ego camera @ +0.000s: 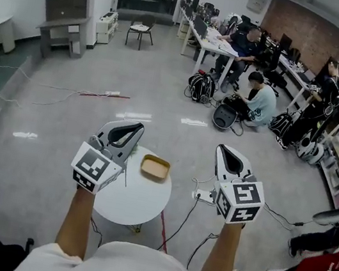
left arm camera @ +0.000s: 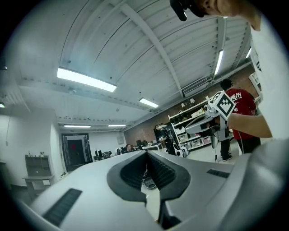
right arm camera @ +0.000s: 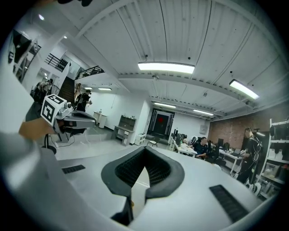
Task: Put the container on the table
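Both claws are clenched on nothing: the left gripper (ego camera: 133, 128) and the right gripper (ego camera: 224, 150) have their jaws together, held up side by side. Between and below them, the shallow yellow container (ego camera: 155, 167) rests on the round white table (ego camera: 131, 204), nearer the left gripper and touched by neither.

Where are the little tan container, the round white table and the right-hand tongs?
container (ego camera: 155, 167): head view, its middle.
table (ego camera: 132, 200): head view, bare top.
right tongs (ego camera: 225, 152): head view, between the tips.
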`<action>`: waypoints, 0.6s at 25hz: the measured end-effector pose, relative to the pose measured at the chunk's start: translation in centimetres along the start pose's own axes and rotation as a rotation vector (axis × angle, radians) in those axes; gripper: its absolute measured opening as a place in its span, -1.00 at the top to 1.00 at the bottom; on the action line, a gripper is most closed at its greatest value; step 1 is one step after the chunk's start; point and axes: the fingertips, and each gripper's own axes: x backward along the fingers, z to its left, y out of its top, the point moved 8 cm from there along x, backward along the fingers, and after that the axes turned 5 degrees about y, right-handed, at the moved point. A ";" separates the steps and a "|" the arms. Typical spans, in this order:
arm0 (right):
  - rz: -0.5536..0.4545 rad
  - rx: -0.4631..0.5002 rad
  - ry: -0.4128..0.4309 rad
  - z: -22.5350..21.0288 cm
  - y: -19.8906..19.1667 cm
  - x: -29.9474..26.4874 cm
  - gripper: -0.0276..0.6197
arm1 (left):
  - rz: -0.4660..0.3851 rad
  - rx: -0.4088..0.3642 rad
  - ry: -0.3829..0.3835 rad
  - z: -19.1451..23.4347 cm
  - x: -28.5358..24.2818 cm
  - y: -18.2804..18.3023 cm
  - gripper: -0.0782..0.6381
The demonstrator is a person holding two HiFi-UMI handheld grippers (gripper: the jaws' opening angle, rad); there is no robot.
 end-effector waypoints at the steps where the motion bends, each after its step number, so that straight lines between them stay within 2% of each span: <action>1: 0.007 0.010 -0.003 0.1 0.0 0.0 0.88 | -0.004 -0.001 0.002 0.0 0.1 0.2 0.73; 8: 0.012 0.022 -0.001 0.0 0.5 0.1 0.88 | -0.003 -0.007 0.006 -0.2 0.3 0.7 0.73; 15: 0.031 0.011 -0.001 0.3 -0.6 0.2 0.88 | 0.029 0.004 -0.002 -0.7 0.7 -0.8 0.73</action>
